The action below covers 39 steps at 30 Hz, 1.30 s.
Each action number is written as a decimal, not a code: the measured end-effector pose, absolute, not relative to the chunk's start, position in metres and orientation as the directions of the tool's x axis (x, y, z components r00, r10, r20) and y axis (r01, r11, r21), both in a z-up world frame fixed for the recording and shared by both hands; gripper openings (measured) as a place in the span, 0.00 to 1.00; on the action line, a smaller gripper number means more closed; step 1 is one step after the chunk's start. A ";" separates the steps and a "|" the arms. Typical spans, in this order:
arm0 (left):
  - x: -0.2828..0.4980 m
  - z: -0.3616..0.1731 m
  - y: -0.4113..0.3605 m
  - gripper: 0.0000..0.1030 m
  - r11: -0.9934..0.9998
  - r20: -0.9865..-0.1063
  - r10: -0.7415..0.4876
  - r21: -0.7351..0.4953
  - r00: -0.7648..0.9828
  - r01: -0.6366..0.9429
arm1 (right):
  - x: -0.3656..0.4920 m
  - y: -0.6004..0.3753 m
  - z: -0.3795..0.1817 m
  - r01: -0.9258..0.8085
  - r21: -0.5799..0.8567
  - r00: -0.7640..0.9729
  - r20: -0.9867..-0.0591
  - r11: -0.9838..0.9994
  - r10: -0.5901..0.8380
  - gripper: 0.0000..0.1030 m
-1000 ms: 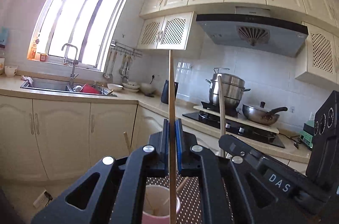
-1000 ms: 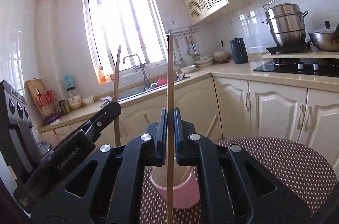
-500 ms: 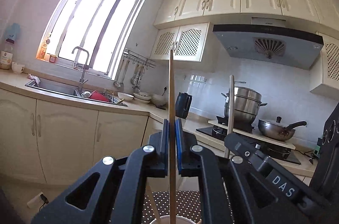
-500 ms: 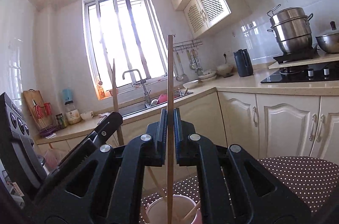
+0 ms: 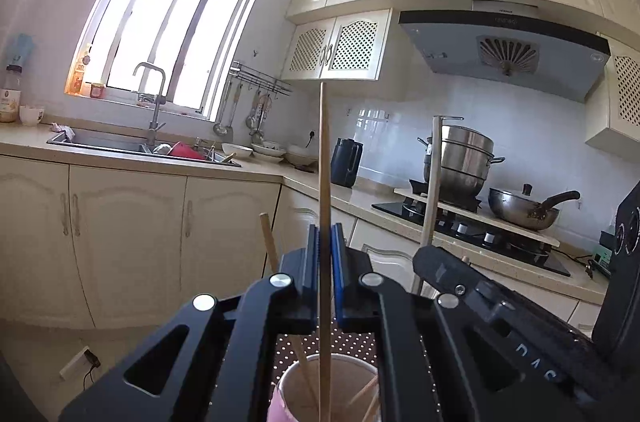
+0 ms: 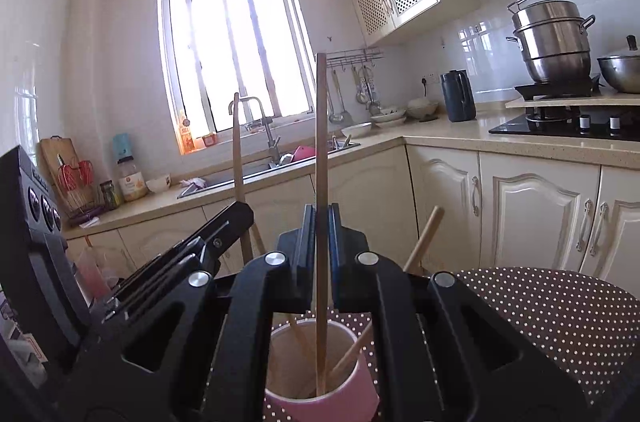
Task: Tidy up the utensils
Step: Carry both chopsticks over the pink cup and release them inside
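Note:
My left gripper (image 5: 325, 234) is shut on an upright wooden chopstick (image 5: 324, 158); its lower end reaches into the pink cup (image 5: 288, 398) below. My right gripper (image 6: 321, 218) is shut on another upright wooden chopstick (image 6: 321, 126), whose lower end is inside the same pink cup (image 6: 352, 398). Other chopsticks (image 6: 422, 238) lean in the cup. The right gripper's body and its stick (image 5: 432, 190) show at the right of the left wrist view. The left gripper's body and its stick (image 6: 238, 158) show at the left of the right wrist view.
The cup stands on a brown dotted round tabletop (image 6: 552, 306). Cream kitchen cabinets (image 5: 120, 242) and a sink (image 5: 132, 142) lie behind. A hob with a steel steamer pot (image 5: 464, 158) and a pan (image 5: 524, 210) is at the right. A black appliance (image 6: 36, 234) stands at the left.
Both grippers have lowered their chopsticks toward the cup, and the stick tips now sit deeper inside it. The views have tilted up and then back down a little.

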<state>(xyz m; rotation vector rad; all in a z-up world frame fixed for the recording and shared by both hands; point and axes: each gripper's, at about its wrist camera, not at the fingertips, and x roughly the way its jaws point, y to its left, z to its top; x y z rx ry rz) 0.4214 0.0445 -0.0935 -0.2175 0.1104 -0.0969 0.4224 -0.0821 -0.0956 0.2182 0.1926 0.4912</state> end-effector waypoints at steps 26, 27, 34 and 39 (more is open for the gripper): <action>0.359 -0.096 0.047 0.44 0.988 -0.209 -0.101 -0.137 0.973 0.073 | 0.373 -0.096 -0.106 -0.347 0.234 0.869 -0.283 0.908 0.405 0.08; 0.355 -0.095 0.047 0.45 0.988 -0.209 -0.098 -0.135 0.973 0.070 | 0.371 -0.097 -0.105 -0.343 0.232 0.871 -0.285 0.910 0.401 0.08; 0.333 -0.086 0.046 0.59 0.993 -0.211 -0.072 -0.108 0.975 0.049 | 0.356 -0.104 -0.099 -0.318 0.224 0.877 -0.299 0.921 0.376 0.40; 0.320 -0.078 0.044 0.59 0.995 -0.214 -0.054 -0.089 0.975 0.035 | 0.345 -0.109 -0.094 -0.302 0.219 0.884 -0.300 0.928 0.358 0.47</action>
